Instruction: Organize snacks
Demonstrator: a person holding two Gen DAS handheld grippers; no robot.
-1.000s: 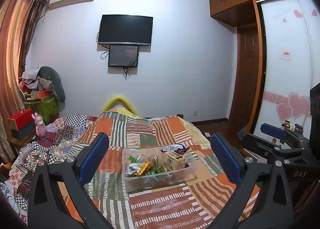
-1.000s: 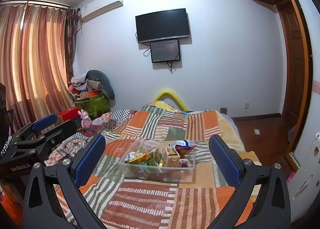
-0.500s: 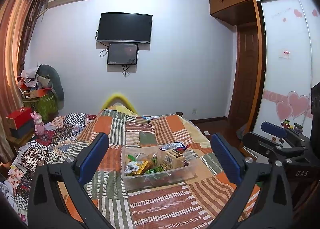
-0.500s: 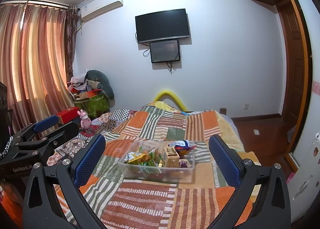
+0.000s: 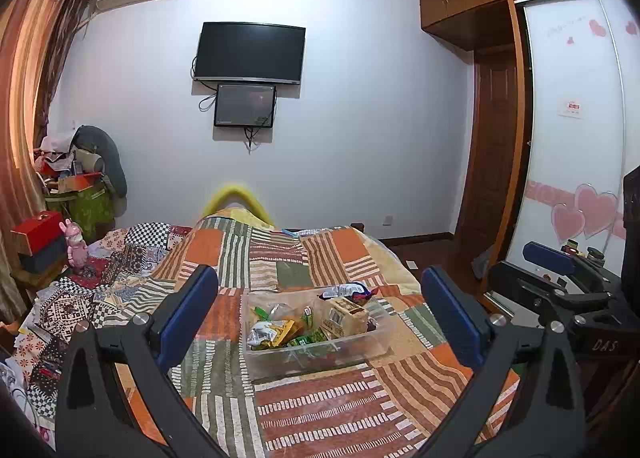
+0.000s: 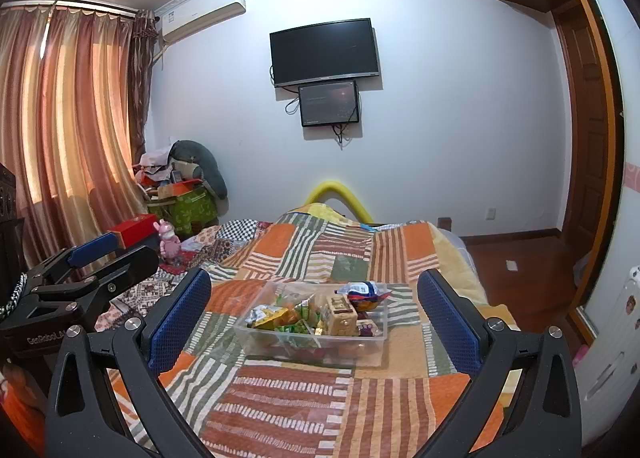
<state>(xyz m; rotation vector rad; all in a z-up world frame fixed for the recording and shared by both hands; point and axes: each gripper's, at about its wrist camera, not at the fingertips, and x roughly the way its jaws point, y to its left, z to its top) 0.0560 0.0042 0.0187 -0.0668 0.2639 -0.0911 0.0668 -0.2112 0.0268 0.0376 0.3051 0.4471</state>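
We see a clear bin [image 5: 320, 342] on the patchwork quilt [image 5: 320, 410], and the snacks [image 5: 280, 332] lie inside it: a yellow packet, green packets, a tan box [image 6: 342, 320] standing upright, and a blue-and-white pouch [image 6: 362, 290] resting over the far rim. We find no snack loose on the quilt around it. Both tongs are spread wide and hold nothing; the left gripper [image 5: 320, 322] and right gripper [image 6: 314, 322] each frame the bin from the near side, well above the quilt.

This scene fits two stages: snacks gathered in the bin with the tidying over, or a mixed heap waiting to be sorted. We cannot tell which.

If we reach in at all, we judge that care lies in the approach: come down from above, not across the low wall, and pinch a packet by its crimped edge so it does not slip. The bin looks light, so one gripper may need to steady its rim. The overhanging pouch could be knocked off by a careless pass
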